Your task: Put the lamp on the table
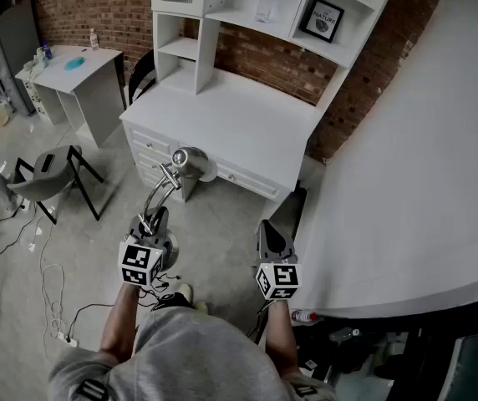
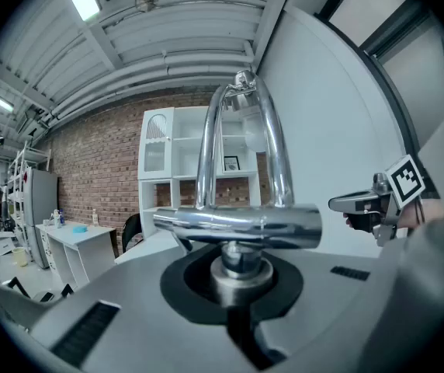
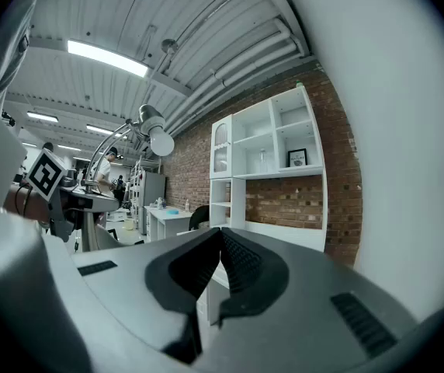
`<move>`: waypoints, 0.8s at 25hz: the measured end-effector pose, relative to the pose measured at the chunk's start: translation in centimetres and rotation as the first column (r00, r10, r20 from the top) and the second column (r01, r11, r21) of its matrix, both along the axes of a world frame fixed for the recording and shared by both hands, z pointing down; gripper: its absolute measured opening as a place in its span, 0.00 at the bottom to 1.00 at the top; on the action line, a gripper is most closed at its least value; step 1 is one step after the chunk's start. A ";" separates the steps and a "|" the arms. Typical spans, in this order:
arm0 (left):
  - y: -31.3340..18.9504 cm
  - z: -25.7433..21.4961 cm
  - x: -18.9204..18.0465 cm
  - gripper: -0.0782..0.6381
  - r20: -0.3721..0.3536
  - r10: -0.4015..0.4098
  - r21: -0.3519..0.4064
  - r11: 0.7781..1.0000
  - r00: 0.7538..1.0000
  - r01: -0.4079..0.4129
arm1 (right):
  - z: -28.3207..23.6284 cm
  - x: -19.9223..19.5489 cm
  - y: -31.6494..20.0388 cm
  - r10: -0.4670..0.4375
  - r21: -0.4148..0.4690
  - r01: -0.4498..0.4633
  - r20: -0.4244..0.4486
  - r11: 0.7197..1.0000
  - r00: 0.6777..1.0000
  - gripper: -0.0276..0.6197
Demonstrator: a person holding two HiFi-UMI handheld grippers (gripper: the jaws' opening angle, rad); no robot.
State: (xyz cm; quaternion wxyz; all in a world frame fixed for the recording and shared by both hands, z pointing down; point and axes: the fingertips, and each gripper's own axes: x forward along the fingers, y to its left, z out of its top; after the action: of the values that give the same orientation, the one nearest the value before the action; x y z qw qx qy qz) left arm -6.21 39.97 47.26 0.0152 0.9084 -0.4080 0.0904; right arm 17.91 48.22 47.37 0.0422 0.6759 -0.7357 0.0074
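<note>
Head view: the left gripper (image 1: pixel 153 221) pinches the chrome lamp (image 1: pixel 180 170), held in the air off the white table's (image 1: pixel 231 111) 7 o'clock edge — the lamp's base is hidden behind the gripper.

Left gripper view: the jaws clamp the lamp's post; its head is cut off at 12 o'clock.

Right gripper view: the right gripper (image 3: pixel 220 247) is pressed together and empty — the lamp's head shows small at 10 o'clock.

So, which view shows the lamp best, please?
The head view: the lamp shows whole, held by the left gripper. The left gripper view shows only its chrome arms; the right gripper view, just its distant shade and arm.
</note>
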 end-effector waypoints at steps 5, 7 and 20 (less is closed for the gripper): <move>-0.2 0.1 0.2 0.11 -0.012 0.000 0.000 1.000 1.000 0.000 | 0.4 0.1 -0.3 0.002 -0.002 -0.002 0.007 1.000 1.000 0.08; -0.4 0.1 0.4 0.11 -0.016 0.002 0.000 1.000 1.000 -0.002 | 0.4 0.3 -0.5 0.002 -0.001 -0.002 0.006 1.000 1.000 0.08; -2.2 -0.5 -0.7 0.11 -0.018 -0.073 0.017 0.997 0.997 0.073 | 0.1 1.4 -2.6 -0.036 0.040 0.033 0.069 0.999 0.997 0.08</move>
State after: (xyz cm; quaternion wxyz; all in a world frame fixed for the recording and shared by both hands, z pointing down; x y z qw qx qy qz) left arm -6.96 37.74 46.72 0.0143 0.8937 -0.4416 0.0781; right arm 19.32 45.64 47.48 0.0035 0.6631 -0.7484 0.0161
